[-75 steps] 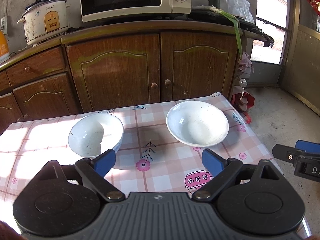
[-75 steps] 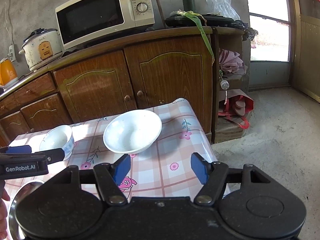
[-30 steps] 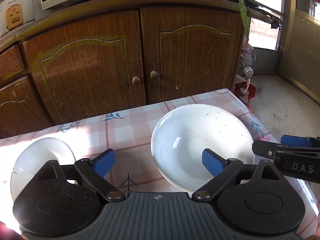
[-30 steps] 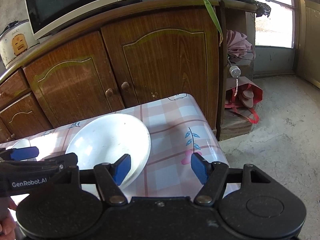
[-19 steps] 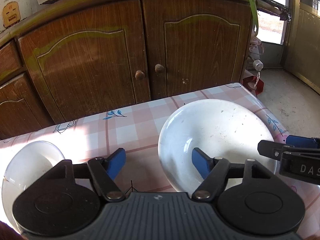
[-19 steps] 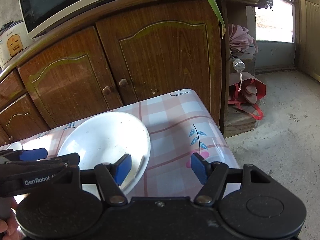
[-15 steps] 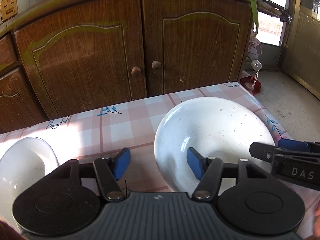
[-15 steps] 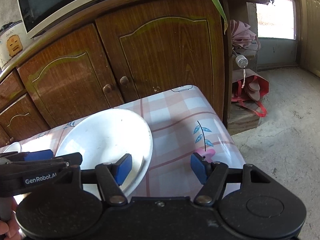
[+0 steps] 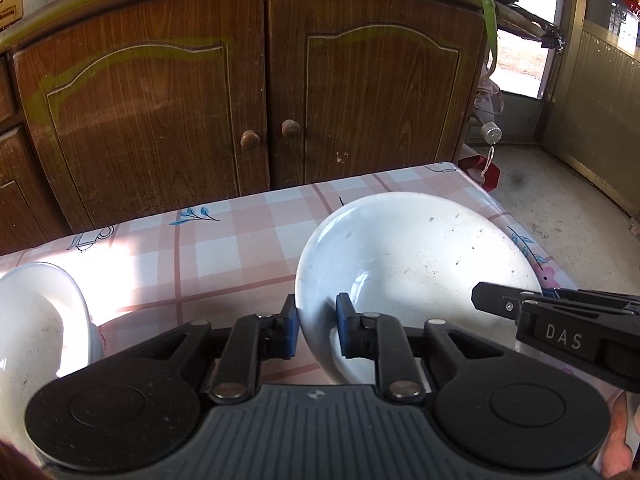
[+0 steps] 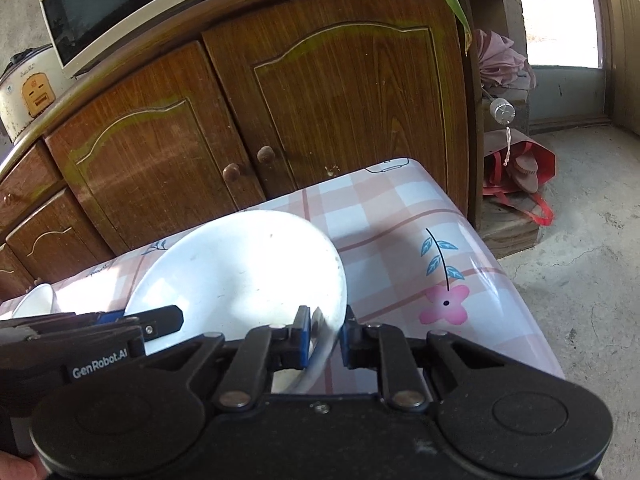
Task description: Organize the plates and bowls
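Both grippers, left and right, clamp the big bowl's rim; nothing stacked yet, small bowl waits.

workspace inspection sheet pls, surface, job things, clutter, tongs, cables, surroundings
surface: table under a pink checked cloth with flower prints.
job's things: wide white bowl near the right edge; smaller white bowl to the left, apart from it.
clutter: nothing seen.
tongs: left tongs shut on the wide bowl's near-left rim; right tongs shut on its near-right rim.
cables: nothing seen.
surroundings: wooden cabinet behind the table, microwave and rice cooker on top; red bag on the floor.
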Motion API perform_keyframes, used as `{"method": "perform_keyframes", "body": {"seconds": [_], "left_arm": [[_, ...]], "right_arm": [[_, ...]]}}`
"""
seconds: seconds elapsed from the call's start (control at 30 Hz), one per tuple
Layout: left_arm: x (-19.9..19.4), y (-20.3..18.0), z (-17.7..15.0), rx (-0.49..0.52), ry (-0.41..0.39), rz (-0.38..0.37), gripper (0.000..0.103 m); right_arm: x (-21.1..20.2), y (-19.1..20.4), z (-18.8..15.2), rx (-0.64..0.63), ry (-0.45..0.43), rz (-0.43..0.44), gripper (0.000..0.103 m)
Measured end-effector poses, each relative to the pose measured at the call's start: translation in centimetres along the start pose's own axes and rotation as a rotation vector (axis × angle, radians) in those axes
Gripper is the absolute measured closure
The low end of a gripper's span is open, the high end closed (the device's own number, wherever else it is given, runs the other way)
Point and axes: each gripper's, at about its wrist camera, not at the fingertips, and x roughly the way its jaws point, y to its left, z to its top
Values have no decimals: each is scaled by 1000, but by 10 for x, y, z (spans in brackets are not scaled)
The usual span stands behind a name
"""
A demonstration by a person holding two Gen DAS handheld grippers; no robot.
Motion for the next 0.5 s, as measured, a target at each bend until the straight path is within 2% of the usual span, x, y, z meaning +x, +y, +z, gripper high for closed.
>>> {"method": "perform_keyframes", "body": {"seconds": [0.5], "left_arm": [[-45, -15, -9, 11, -34, 7, 83]], "right_arm": [[-54, 8, -4, -26, -42, -15, 84]]}}
